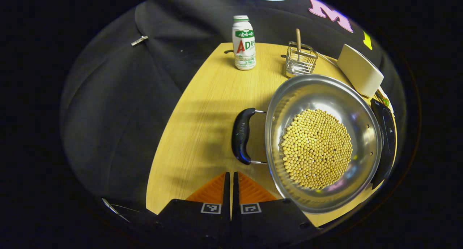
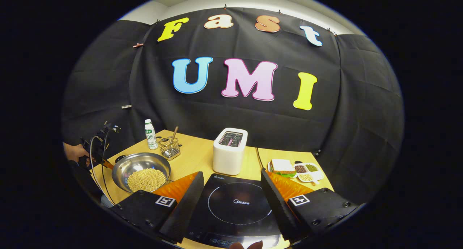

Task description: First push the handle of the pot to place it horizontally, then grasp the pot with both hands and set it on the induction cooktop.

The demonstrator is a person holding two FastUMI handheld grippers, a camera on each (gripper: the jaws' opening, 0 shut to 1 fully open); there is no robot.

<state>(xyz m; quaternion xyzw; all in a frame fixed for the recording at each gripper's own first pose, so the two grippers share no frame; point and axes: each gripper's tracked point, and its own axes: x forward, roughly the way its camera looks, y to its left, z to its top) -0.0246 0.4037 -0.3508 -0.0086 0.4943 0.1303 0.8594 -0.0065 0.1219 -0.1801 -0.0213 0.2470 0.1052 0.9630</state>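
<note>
In the left gripper view a steel pot (image 1: 322, 140) of yellow beans sits on the wooden table (image 1: 206, 108), its black handle (image 1: 241, 135) pointing left. My left gripper (image 1: 230, 175) is shut with nothing in it, its tips just short of the handle's near end. In the right gripper view my right gripper (image 2: 231, 180) stands wide open over the black induction cooktop (image 2: 231, 205). The pot (image 2: 141, 169) lies to the cooktop's left. Beyond the pot, a hand holds the left gripper (image 2: 108, 165).
A white bottle (image 1: 243, 43), a wire basket (image 1: 300, 59) and a white toaster (image 1: 360, 70) stand behind the pot. The toaster (image 2: 230, 151) is right behind the cooktop. A divided plate with a sandwich (image 2: 289, 167) sits at the back right. The table edge runs close on the left.
</note>
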